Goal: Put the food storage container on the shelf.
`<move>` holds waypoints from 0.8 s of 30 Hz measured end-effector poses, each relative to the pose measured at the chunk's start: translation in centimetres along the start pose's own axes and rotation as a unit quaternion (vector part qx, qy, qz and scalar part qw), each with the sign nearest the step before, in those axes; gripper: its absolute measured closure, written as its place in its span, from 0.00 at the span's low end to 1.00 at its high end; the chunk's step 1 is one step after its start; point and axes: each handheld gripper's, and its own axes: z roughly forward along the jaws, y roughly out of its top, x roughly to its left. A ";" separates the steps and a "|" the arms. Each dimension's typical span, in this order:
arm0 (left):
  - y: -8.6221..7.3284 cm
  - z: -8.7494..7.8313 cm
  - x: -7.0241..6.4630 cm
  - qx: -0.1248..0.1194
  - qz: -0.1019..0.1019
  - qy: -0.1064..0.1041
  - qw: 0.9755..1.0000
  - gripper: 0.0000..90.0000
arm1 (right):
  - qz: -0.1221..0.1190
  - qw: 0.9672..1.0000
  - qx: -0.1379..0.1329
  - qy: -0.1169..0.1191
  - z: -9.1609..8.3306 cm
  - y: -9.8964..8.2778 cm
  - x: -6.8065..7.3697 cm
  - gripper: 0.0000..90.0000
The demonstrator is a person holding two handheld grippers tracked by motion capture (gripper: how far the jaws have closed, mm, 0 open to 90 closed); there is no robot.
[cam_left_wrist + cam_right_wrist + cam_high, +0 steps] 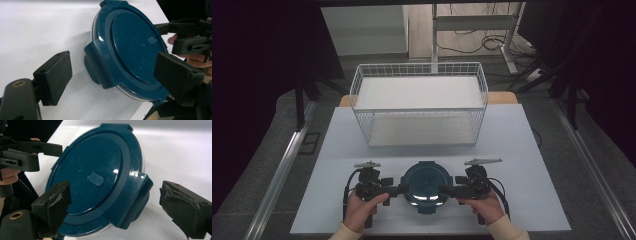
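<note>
Your two grippers flank a round container [426, 187] with a dark blue lid [132, 47], which sits on the white tabletop [522, 150] close to its near edge, about midway between the left and right edges. The left gripper [398, 189] comes at it from the left with its jaws spread, and in the left gripper view they straddle the lid's side latch [100, 66] without touching it. The right gripper [447, 190] mirrors this from the right, its jaws also spread on either side of the opposite latch [135, 200], apart from it.

The likely trouble is at the latches. If you close on a latch off-centre, a pad may slip off its smooth plastic, or one latch may spring before the other and tilt the lid. Pushing inward from one side only could slide the whole container across the tabletop, and it has little room before the near edge. The foam on the right gripper's pads [182, 205] looks frayed, so its hold may be weaker than the left's.

The container's body is clear below the lid, but the lid hides what is inside, so you cannot tell whether it holds anything; handle it as if it did. Toward the far edge stands a white wire basket [419, 102], well apart from the container, with a white panel lying across its top and nothing else to be seen in it.
</note>
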 end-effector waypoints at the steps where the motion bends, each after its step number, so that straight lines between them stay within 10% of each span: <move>1: 0.0 0.4 0.2 0.004 -0.009 -0.009 1.000 0.17 | 0.006 1.000 0.002 -0.001 0.2 0.0 -0.1 0.11; 14: -0.7 2.8 1.1 0.025 -0.050 -0.059 0.997 0.24 | 0.074 0.996 0.026 0.038 2.3 -0.4 -0.9 0.12; 24: -0.6 2.6 1.3 0.026 -0.073 -0.060 0.995 0.31 | 0.131 0.989 0.013 0.062 1.5 -0.6 -1.6 0.34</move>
